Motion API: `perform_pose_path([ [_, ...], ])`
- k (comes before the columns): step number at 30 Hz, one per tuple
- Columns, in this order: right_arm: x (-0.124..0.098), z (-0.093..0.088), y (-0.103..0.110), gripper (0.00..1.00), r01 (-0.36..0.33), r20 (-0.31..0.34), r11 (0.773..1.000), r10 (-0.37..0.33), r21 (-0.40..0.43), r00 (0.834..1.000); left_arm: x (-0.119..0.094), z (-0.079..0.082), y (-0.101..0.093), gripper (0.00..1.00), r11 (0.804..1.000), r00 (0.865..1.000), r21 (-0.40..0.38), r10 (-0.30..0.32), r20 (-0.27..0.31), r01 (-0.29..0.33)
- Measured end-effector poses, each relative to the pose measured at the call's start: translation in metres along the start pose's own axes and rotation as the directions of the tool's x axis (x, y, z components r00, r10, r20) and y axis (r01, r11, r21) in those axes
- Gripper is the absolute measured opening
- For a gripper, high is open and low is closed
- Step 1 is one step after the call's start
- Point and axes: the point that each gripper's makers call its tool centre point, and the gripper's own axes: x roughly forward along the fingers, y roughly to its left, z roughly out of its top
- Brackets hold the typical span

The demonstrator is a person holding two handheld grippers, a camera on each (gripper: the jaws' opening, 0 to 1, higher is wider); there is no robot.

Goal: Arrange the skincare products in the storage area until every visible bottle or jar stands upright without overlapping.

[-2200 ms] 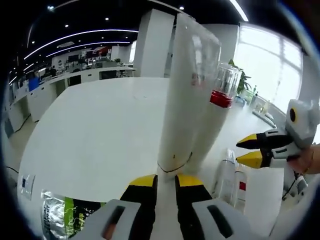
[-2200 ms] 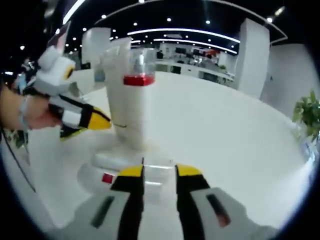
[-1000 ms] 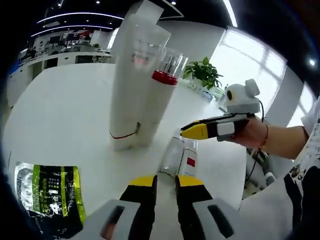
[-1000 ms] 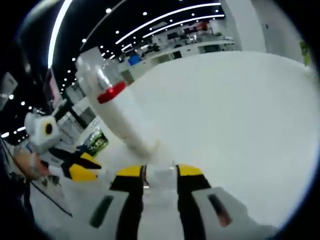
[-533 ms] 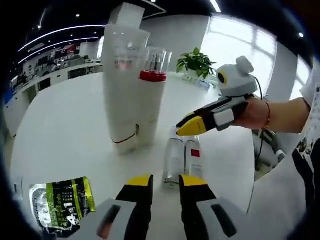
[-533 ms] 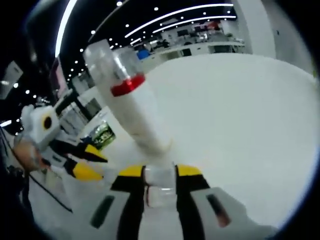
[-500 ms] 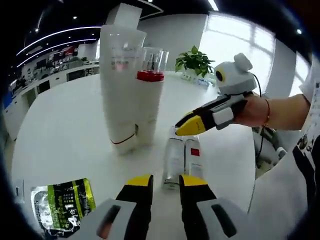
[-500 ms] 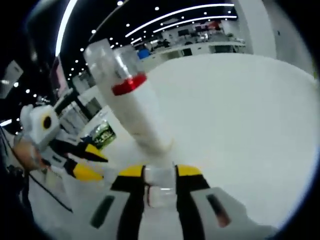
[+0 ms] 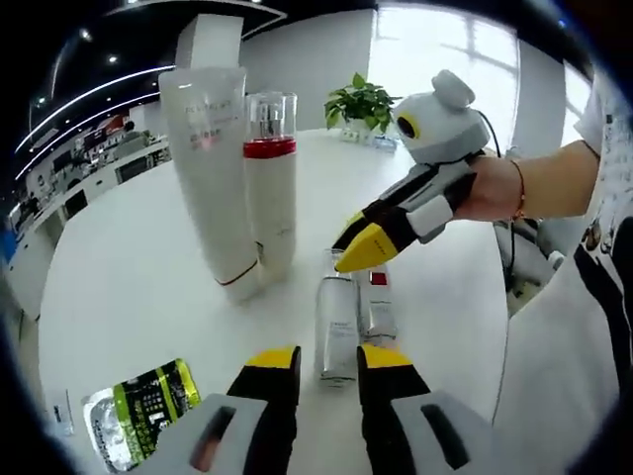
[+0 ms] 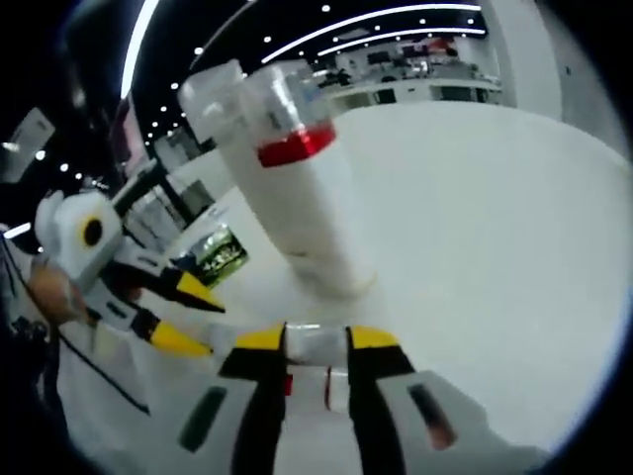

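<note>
White round table (image 9: 129,267), carrying four skincare items and one sachet. Standing upright near the middle: a tall white squeeze tube with a red line near its base (image 9: 213,178), and, touching it on one side, a white cylindrical bottle with a red band and clear cap (image 9: 271,178). Lying flat in front of them, side by side and touching: a clear glass bottle with a white label (image 9: 337,322) and a small white bottle with a red mark (image 9: 377,307). The left gripper view shows a silver and green foil sachet (image 9: 138,411) lying flat near the table edge, a potted green plant (image 9: 363,99) far behind, and the person's hand (image 9: 495,188) and sleeve. In that view the left gripper (image 9: 329,361), yellow-tipped, has its jaws slightly apart and holding nothing, just short of the clear glass bottle, while the right gripper (image 9: 358,242) reaches down over the two lying bottles. The right gripper view shows what the other does not: the right gripper (image 10: 316,341) with its jaws closed around the small white bottle with a red mark (image 10: 315,371), the standing pair close behind, and the left gripper (image 10: 193,317) off to the side with parted tips.
</note>
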Motion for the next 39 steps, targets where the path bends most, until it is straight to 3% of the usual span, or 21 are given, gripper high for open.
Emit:
perform_pose_path([
  [9,0.005,-0.002,0.011,0.22,-0.026,-0.019,0.999,0.025,-0.026,1.0,-0.006,-0.006,0.001,0.27,0.996,0.999,0.089,0.012,-0.048,-0.008],
  [14,0.007,-0.004,0.015,0.21,-0.035,-0.032,0.999,0.034,-0.039,0.999,-0.012,0.002,0.0,0.27,0.999,1.0,0.051,-0.008,-0.023,0.009],
  [18,0.008,-0.005,0.017,0.21,-0.041,-0.04,0.998,0.04,-0.047,0.998,-0.011,0.001,0.001,0.27,0.996,0.999,0.084,0.002,-0.038,0.001],
  [28,0.009,-0.006,0.026,0.21,-0.065,-0.047,0.996,0.062,-0.062,0.997,-0.003,-0.023,0.006,0.27,0.991,0.988,0.131,0.035,-0.148,-0.015],
  [39,0.009,-0.007,0.037,0.22,-0.1,-0.053,0.992,0.096,-0.082,0.994,-0.009,-0.033,0.016,0.21,0.989,0.982,0.148,0.056,-0.181,-0.029],
])
